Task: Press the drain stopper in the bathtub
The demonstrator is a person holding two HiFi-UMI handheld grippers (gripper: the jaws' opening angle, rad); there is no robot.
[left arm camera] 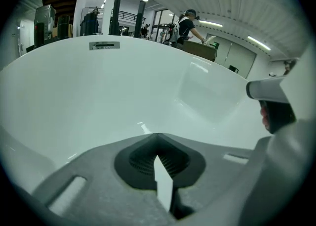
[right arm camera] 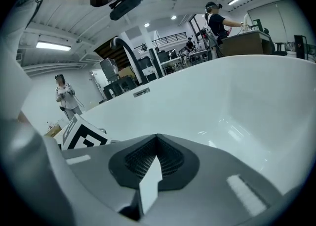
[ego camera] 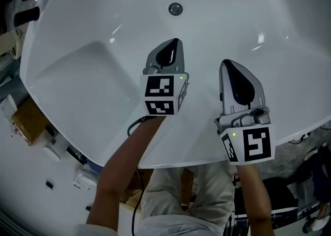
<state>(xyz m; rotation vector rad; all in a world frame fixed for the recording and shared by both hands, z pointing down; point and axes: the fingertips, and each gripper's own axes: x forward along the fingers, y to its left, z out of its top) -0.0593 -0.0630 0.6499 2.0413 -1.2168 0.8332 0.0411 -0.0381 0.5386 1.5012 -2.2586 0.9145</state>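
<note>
Both grippers are pressed together on nothing: the grey left gripper and grey right gripper hover side by side over the glossy white bathtub. Only the head view shows the round chrome drain stopper, on the bathtub floor toward its far side, well apart from either tip. The gripper views instead show the far wall with a small rectangular metal plate. Both forearms reach in over the near rim, the left gripper further ahead.
</note>
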